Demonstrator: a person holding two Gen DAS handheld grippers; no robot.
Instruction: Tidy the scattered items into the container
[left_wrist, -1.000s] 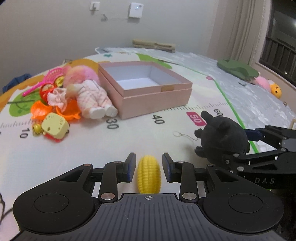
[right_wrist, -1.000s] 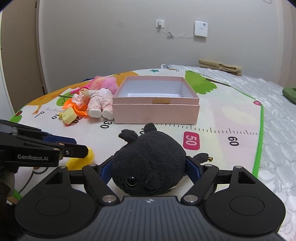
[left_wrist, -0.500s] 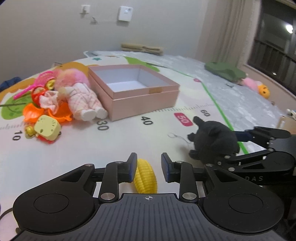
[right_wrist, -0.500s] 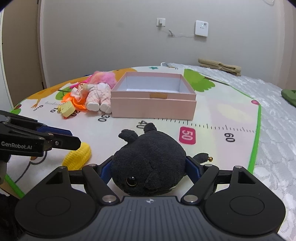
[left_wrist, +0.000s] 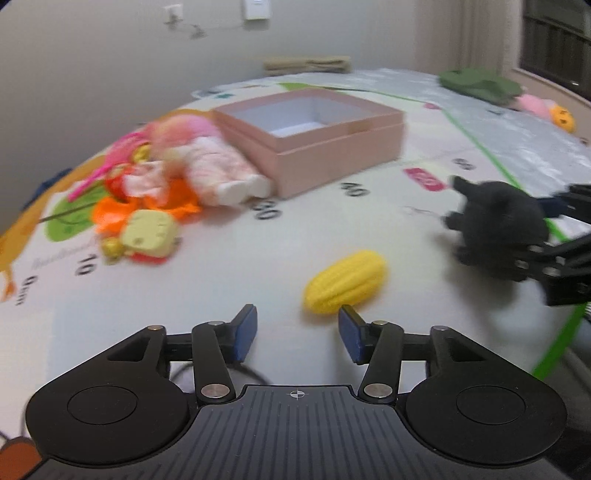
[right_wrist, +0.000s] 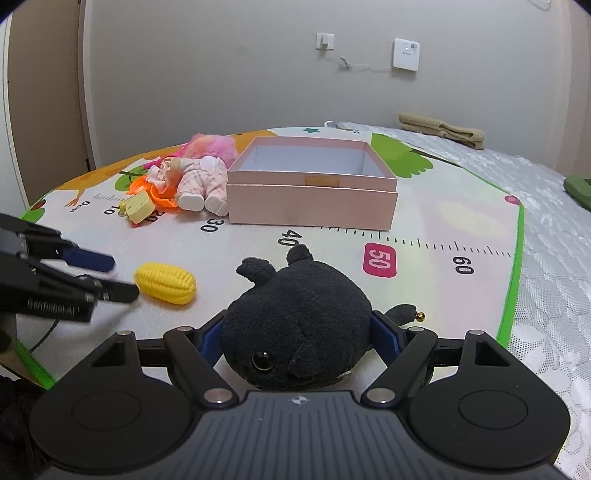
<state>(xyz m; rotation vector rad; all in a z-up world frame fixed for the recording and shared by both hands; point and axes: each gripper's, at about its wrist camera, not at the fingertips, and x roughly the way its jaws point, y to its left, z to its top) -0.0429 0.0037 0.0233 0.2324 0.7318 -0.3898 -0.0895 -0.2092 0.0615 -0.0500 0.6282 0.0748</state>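
Your left tongs, jaws wide, backed off the yellow ribbed toy corn, leaving it unpicked, while your right tongs gripped the black plush whale.

It was a home, likely a child's playroom: a colourful cartoon foam play mat with a printed ruler covered the floor, a pink-haired doll lay there, and a beige curtain hung nearby.
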